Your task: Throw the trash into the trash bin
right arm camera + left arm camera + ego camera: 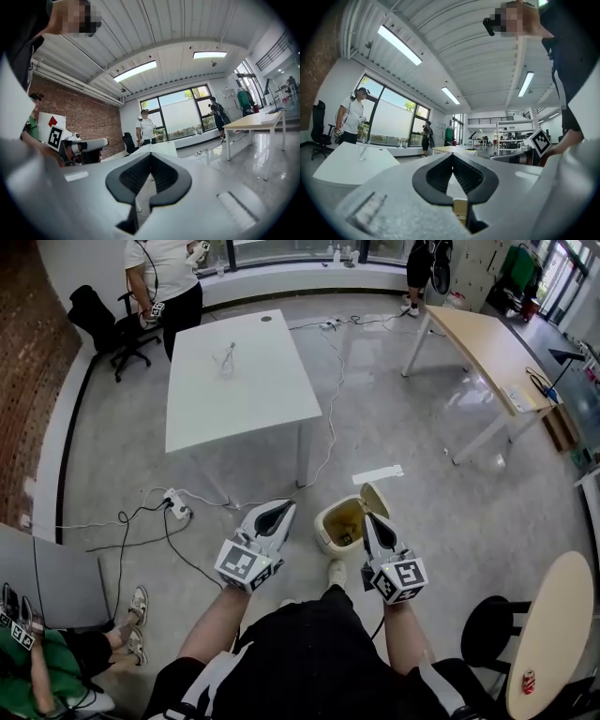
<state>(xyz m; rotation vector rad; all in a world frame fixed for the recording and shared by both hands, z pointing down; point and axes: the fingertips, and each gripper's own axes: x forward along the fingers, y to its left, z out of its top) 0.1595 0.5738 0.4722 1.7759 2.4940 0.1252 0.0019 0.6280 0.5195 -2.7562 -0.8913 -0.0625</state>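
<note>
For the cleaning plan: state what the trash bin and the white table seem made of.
Trash bin: probably plastic, cream, smooth with slight sheen; rounded moulded walls and hinged lid.
White table: likely laminated board top, matt white, thin flat edge; legs perhaps painted metal.

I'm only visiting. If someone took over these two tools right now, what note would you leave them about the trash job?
The left hand-held gripper is shut and empty, and so is the right hand-held gripper.
The trash bin stands on the floor, between them in the head view, with its lid open.
Done: neither gripper holds trash. What lies in the bin I cannot tell.
Left: perhaps the small clear item on the white table, if that is trash.
</note>
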